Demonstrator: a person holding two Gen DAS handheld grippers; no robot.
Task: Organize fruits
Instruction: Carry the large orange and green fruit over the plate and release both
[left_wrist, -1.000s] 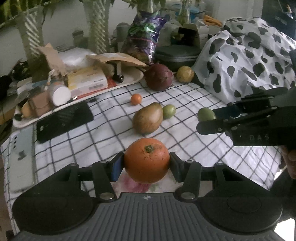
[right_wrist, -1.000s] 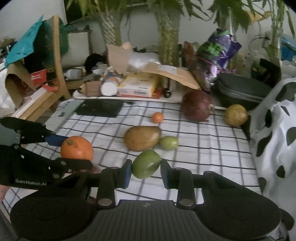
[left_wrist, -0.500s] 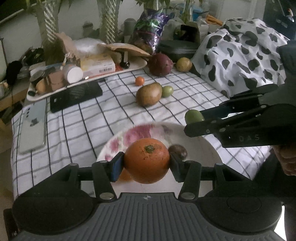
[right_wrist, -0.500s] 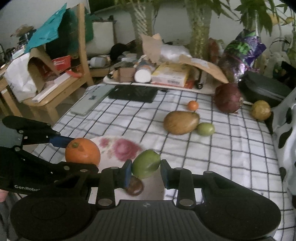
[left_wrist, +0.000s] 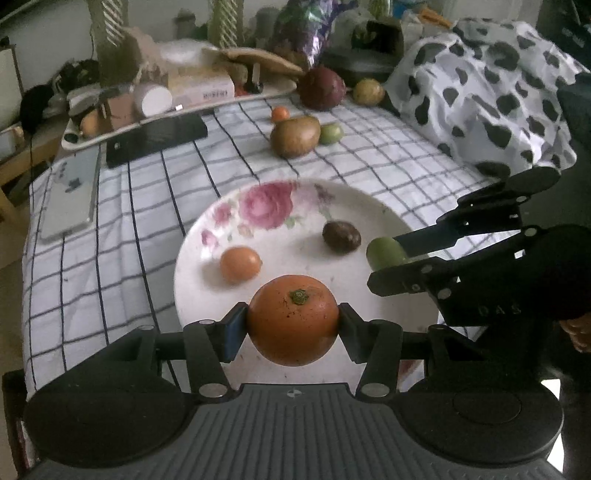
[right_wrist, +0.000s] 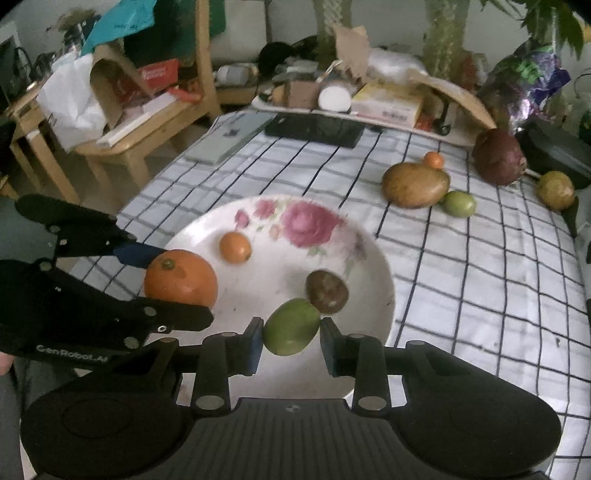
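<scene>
White china with pink roses fills the middle of both my views: the plate (left_wrist: 369, 206) is now right under my two tongs. A second ago I saw mostly checked cloth (left_wrist: 129, 221) there, and just a sliver of plate half a second ago.

My left gripper (left_wrist: 292, 326) is squeezed onto the big orange (left_wrist: 292, 325), partly open because the fruit is fat, and it hangs over the near rim of the plate. My right gripper (right_wrist: 291, 334) is nearly closed, pinching the green fruit (right_wrist: 291, 326) from both sides, over the near right part of the plate. Both grips look the same as before.

On the plate lie a small orange fruit (left_wrist: 240, 263) and a dark brown fruit (left_wrist: 341, 236) (the brown one is just beside my green fruit in the right view). Bare white shows between those two, and near the roses.

Farther back on the cloth sit a brown-green mango (right_wrist: 415, 184), a little green fruit (right_wrist: 459, 203) touching it, a tiny orange one (right_wrist: 433, 160), a dark red fruit (right_wrist: 498, 157) and a yellow one (right_wrist: 555, 189). Two phones (left_wrist: 155, 138) lie near the left edge of the cloth; a spotted blanket (left_wrist: 480, 92) crowds the right.
</scene>
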